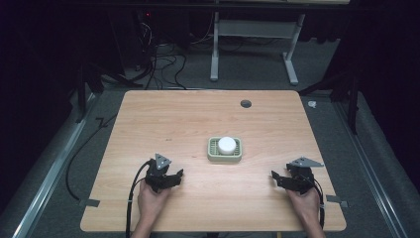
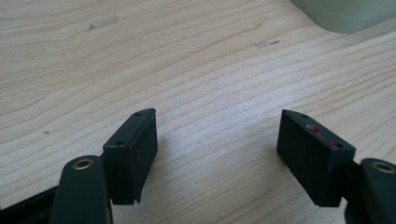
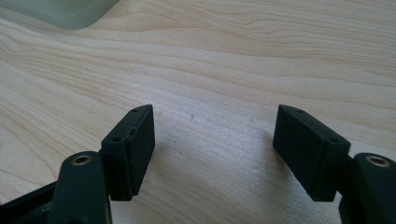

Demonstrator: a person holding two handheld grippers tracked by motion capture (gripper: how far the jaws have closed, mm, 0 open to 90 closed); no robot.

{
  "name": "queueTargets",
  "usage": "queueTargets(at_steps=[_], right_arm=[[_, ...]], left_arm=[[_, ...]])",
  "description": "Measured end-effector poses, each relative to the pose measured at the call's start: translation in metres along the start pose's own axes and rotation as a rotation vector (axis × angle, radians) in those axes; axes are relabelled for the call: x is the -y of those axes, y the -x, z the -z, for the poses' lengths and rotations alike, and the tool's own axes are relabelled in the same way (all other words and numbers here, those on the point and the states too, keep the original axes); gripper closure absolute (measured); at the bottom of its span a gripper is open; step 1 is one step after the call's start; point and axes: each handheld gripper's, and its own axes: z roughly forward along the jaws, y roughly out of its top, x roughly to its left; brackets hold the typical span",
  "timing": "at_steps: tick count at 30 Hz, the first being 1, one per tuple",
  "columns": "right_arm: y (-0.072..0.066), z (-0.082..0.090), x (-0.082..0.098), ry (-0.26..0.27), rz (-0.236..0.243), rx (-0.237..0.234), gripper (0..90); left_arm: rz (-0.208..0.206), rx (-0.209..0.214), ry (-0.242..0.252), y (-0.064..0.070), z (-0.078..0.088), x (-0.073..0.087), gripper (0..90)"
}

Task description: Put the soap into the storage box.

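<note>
From above I see a white puck [image 1: 227, 145] in the green tray [image 1: 212, 150]; both tools, left [image 1: 178, 174] and right [image 1: 273, 176], gape empty on bare desk [image 1: 198, 114].

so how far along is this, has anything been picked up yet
Nothing looks done: the white round piece sits in the green tray mid-table. In hand: nothing; the left gripper and right gripper are open, low over bare wood either side of the tray. Reaching and gripping are all left.
</note>
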Motion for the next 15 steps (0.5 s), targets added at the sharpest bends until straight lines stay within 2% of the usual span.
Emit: queueTargets(at_steps=[4, 15], right_arm=[[-0.0047, -0.0011, -0.0003, -0.010, 0.039, 0.030, 30.5], [-0.0044, -0.0011, -0.0003, -0.010, 0.038, 0.028, 30.5]], left_arm=[[0.000, 0.000, 0.000, 0.0000, 0.0000, 0.0000, 29.3], [0.000, 0.000, 0.000, 0.0000, 0.0001, 0.0000, 29.3]])
